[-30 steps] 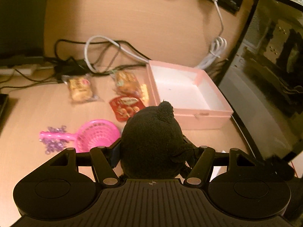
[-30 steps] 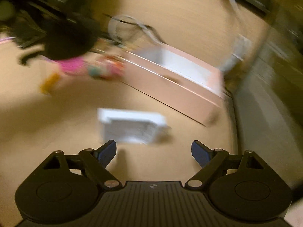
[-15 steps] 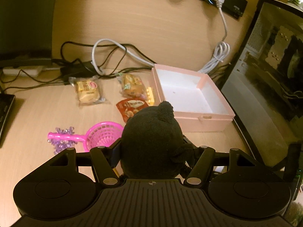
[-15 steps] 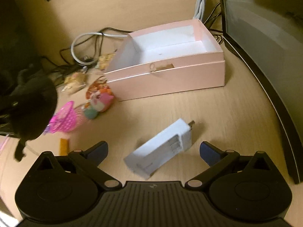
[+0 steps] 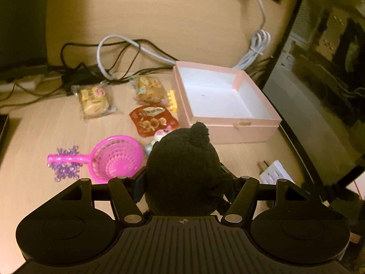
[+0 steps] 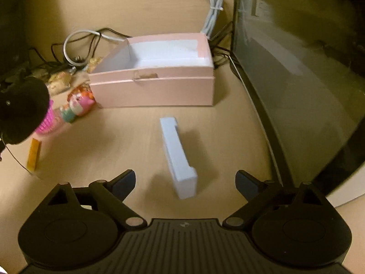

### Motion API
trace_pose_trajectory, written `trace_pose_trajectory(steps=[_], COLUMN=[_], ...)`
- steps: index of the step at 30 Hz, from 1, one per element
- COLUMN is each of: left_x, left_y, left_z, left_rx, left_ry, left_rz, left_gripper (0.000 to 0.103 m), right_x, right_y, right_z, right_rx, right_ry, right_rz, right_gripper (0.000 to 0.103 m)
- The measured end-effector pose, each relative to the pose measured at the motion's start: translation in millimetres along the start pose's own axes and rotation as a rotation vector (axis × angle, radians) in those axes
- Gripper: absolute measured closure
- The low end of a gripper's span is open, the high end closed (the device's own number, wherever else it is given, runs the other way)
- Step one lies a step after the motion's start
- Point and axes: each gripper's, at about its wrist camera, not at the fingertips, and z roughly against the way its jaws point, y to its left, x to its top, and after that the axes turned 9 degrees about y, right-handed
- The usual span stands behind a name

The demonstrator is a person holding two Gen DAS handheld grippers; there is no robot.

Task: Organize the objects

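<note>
My left gripper (image 5: pixel 184 182) is shut on a black plush toy (image 5: pixel 182 169), held above the wooden desk in front of the open, empty pink box (image 5: pixel 228 118). The same plush (image 6: pixel 20 109) shows at the left edge of the right wrist view. My right gripper (image 6: pixel 184 178) hovers over a white plug-in charger (image 6: pixel 178 155) that lies on the desk, running lengthwise away from me. Its jaws are wide and closing a little; the charger's near end sits between the fingertips, and the pads do not touch it. The pink box (image 6: pixel 155 86) stands just beyond the charger.
Left of the box lie two snack packets (image 5: pixel 94 101), a red packet (image 5: pixel 151 119), a pink scoop (image 5: pixel 114 157), purple beads (image 5: pixel 65 169) and small toy figures (image 6: pixel 77 105). A yellow block (image 6: pixel 34 153) lies near left. Cables (image 5: pixel 118 52) run along the back. A dark glass case (image 6: pixel 308 80) walls the right side.
The right gripper has rolled, so the charger now lies lengthwise between its fingers instead of slanted. The left gripper still holds the plush in about the same place.
</note>
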Motion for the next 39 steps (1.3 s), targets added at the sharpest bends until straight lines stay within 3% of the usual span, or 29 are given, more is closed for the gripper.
trace_pose_trajectory(steps=[5,7,8,9,12,15,23,29,33,36,39], left_x=[-1.2,-2.2,-2.8,-2.8,-4.4,-6.5,-14.0,68.2,131.2,159.2,167.0], left_y=[-3.7,-4.5,-4.7,-5.3,-6.8,-10.1,-20.6,-36.9,-39.5,-51.9,-44.7], left_z=[7.3,9.2,10.1,10.6,11.2,9.5,2.2,10.2,-9.9,-51.4,-67.5], left_rx=[0.010,0.015,0.018,0.019,0.019,0.006,-0.094,-0.128,-0.246,-0.183,-0.235], left_ry=[-0.007,-0.008,-0.009,-0.008,-0.004,0.010,0.093,-0.094,-0.228,-0.165,-0.155], left_rz=[-0.026,-0.033,-0.036,-0.038,-0.043,-0.055,-0.098,-0.101,-0.011,-0.049,0.010], left_gripper=[0.033,0.033,0.033,0.033,0.033,0.033,0.033,0.032,0.028,0.031,0.032], right_x=[8.6,13.6,16.0,17.5,19.7,18.0,16.0,15.0,18.4,21.9,25.2], right_y=[17.6,17.9,18.3,19.0,21.7,23.3,10.0,-3.8,-7.3,-7.1,-7.2], right_z=[-8.4,-14.7,-17.8,-20.4,-24.0,-14.4,46.8,84.4,91.3,92.3,90.0], right_rx=[-0.023,-0.018,-0.011,0.000,0.031,0.060,0.099,0.131,0.117,0.103,0.092], right_ry=[-0.034,-0.032,-0.025,-0.013,0.036,0.052,-0.025,-0.106,-0.159,-0.184,-0.194], right_rz=[0.110,0.132,0.143,0.154,0.183,0.203,0.180,0.142,0.127,0.121,0.125], right_gripper=[0.008,0.013,0.027,0.049,0.088,0.090,0.090,0.090,0.090,0.090,0.090])
